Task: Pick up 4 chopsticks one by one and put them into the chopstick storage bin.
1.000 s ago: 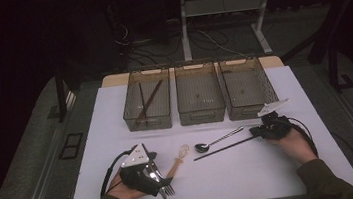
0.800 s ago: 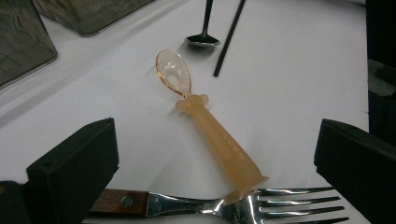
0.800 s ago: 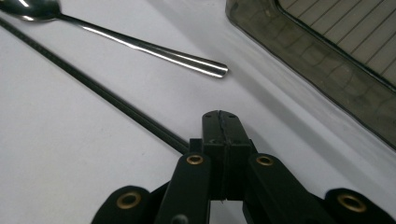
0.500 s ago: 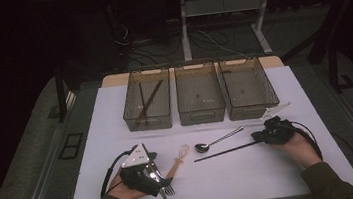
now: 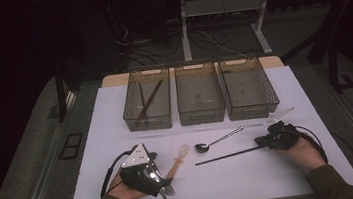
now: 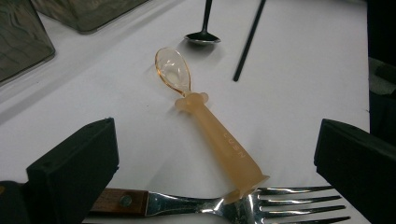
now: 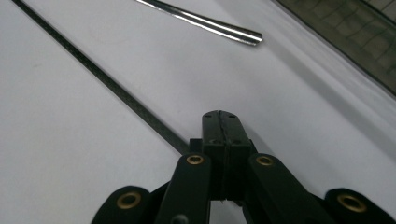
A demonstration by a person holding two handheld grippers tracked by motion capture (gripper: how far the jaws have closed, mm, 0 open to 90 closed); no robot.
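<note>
My left gripper [image 5: 157, 180] [image 6: 215, 156] is open near the table's front edge, its jaws wide apart. Between them lies a fork [image 5: 167, 188] [image 6: 243, 207] with a wooden handle, and the end of an orange plastic spoon's [image 5: 178, 160] [image 6: 210, 126] handle rests on it. Beyond are a metal spoon [image 5: 215, 140] [image 6: 203, 33] and a black chopstick [image 5: 228, 155] [image 6: 248, 39]. My right gripper [image 5: 263, 143] [image 7: 222, 123] is shut, low over the table. The black chopstick [image 7: 107, 81] runs up to its left side and ends hidden under it. The metal spoon's handle [image 7: 205, 23] lies ahead.
Three smoky clear bins stand in a row at the back: left [image 5: 149, 121], middle [image 5: 202, 114], right [image 5: 252, 110]. A dark stick [image 5: 150, 99] lies in the left bin. White tabletop [image 5: 254, 181] lies open in front between my hands.
My right gripper has come down and toward the person, to the chopstick's right end. The left gripper has stayed put.
</note>
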